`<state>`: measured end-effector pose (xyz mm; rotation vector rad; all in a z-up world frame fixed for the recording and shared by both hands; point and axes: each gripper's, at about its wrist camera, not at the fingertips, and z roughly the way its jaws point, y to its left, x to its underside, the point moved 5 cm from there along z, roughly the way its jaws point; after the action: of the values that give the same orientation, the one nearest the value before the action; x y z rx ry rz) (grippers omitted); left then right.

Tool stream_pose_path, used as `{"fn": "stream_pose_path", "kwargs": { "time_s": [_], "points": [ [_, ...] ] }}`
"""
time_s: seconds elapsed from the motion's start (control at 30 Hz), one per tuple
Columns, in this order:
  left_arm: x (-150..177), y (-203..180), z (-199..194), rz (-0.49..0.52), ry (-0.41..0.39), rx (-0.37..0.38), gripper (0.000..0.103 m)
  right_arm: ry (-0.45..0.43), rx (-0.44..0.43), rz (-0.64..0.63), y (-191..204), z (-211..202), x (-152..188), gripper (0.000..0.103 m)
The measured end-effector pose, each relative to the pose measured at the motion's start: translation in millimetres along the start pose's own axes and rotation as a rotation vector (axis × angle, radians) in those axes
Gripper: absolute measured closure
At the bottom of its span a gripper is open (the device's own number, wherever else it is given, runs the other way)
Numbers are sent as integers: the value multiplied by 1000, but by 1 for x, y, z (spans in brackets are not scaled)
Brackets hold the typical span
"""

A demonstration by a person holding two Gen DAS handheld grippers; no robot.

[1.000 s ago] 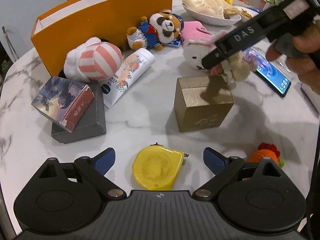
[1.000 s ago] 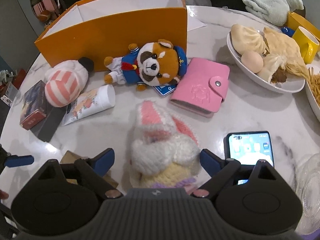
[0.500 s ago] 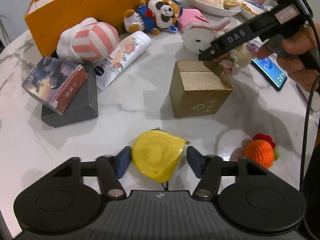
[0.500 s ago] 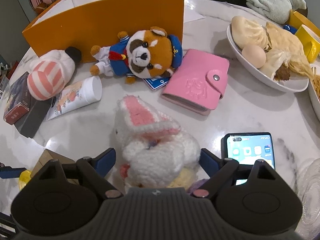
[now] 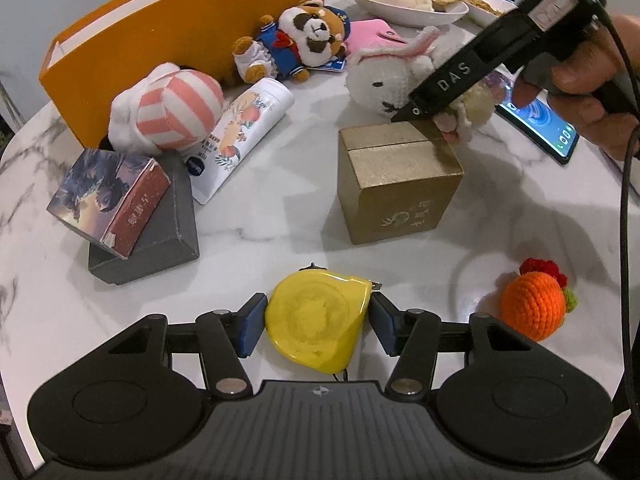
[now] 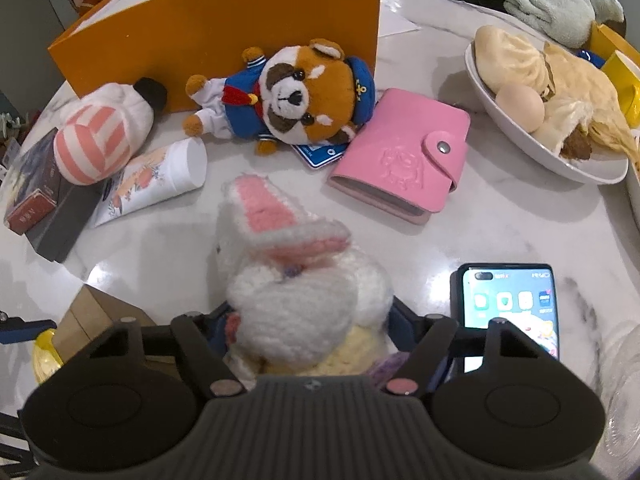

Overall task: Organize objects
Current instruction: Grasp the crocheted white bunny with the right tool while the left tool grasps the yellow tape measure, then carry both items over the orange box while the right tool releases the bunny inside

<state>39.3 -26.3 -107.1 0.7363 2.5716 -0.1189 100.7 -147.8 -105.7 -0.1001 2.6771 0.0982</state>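
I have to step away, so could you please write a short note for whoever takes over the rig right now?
Left gripper: jaws closing on the yellow tape measure, pads at its sides, on the table.
Right gripper: jaws closing around the white crochet bunny.
The orange box stands at the back; the panda plush, pink wallet, striped plush, gold box and orange crochet toy lie loose.
Done: nothing visibly sorted.
Left: probably put both items away, then the rest.

tape measure (image 5: 316, 316) before box (image 5: 396, 184), rabbit (image 5: 384, 80) behind
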Motion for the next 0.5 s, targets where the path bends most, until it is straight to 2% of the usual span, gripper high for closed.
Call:
{"fn": "stream_pose_path", "kwargs": {
  "time_s": [0.13,0.5],
  "points": [
    [0,6,-5,-25,-17,19,39,-3,-17,-4,2,-2,1,33],
    [-1,14,-20,-32,-54,8,40,-59,-36,5,6,-20,-8,33]
  ]
}}
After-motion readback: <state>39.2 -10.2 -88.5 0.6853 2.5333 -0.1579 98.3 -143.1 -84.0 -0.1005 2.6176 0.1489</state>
